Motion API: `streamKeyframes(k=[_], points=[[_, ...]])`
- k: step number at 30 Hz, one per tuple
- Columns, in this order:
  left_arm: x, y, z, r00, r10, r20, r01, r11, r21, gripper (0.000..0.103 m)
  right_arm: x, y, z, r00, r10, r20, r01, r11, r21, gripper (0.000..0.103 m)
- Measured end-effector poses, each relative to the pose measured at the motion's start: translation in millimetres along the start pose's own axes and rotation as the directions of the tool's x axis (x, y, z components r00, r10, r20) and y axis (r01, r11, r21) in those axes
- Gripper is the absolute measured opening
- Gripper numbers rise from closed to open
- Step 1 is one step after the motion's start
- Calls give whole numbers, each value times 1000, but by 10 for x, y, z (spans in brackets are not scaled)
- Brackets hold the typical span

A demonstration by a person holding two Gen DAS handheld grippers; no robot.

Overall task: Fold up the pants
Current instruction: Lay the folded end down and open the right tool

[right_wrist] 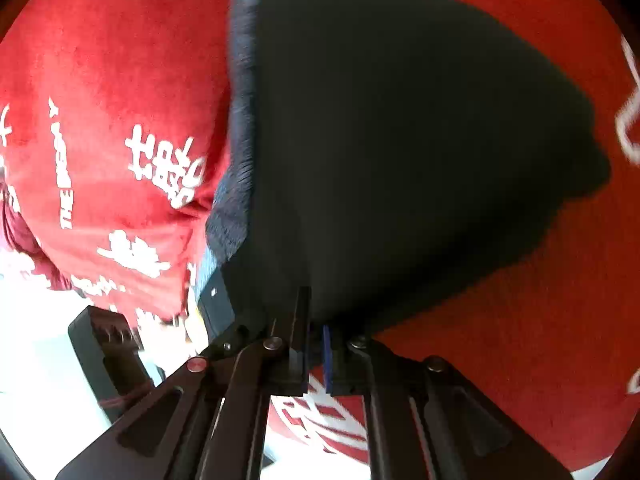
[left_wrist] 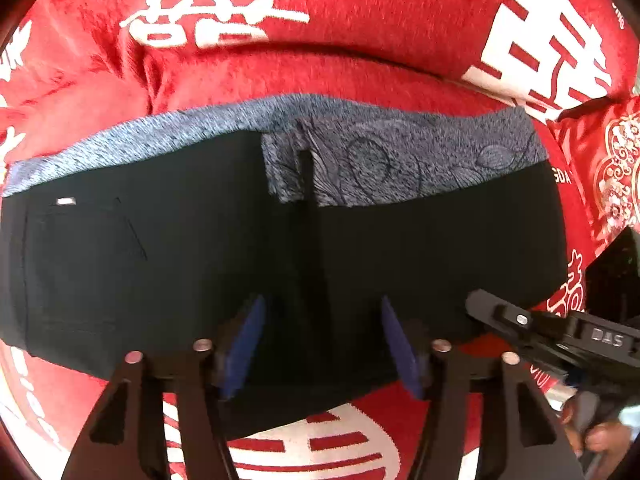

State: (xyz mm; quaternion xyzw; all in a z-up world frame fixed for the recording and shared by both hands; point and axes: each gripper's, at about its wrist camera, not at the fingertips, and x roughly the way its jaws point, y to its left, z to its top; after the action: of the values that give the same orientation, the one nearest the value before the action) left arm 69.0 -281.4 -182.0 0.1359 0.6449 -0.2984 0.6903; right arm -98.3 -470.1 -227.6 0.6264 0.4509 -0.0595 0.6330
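Note:
Black pants [left_wrist: 200, 248] with a grey-blue patterned lining [left_wrist: 360, 160] lie folded on a red blanket. My left gripper [left_wrist: 322, 344] is open, its blue pads [left_wrist: 244, 348] spread over the pants' near edge, holding nothing. My right gripper [right_wrist: 316, 354] is shut on the near edge of the pants [right_wrist: 400, 140], and the cloth hangs lifted from it. The right gripper also shows in the left wrist view [left_wrist: 560, 332] at the pants' right corner.
The red blanket [left_wrist: 360, 20] with white characters covers the whole surface and bunches into a ridge behind the pants. A red embroidered pillow [left_wrist: 608, 168] sits at the right. A bright white area [right_wrist: 40, 340] lies at the left beyond the blanket edge.

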Motion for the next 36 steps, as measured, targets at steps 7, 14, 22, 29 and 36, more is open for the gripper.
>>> streamKeyframes(k=[7, 14, 22, 29, 36], points=[[-289, -84, 183, 996, 64, 66, -66, 997, 31, 63, -750, 575, 317, 999, -23, 38, 35, 935, -354, 55], [-254, -349, 542, 996, 40, 83, -44, 998, 39, 63, -886, 90, 1322, 992, -76, 99, 96, 972, -216, 44], [161, -607, 536, 994, 92, 58, -97, 992, 77, 63, -543, 77, 1483, 995, -94, -38, 81, 964, -252, 35], [198, -666, 402, 990, 130, 56, -137, 979, 154, 63, -387, 295, 1288, 907, -414, 78, 409, 818, -404, 56], [50, -464, 294, 984, 179, 8, -179, 983, 43, 82, -630, 357, 911, 889, -447, 99, 446, 795, -412, 70]])
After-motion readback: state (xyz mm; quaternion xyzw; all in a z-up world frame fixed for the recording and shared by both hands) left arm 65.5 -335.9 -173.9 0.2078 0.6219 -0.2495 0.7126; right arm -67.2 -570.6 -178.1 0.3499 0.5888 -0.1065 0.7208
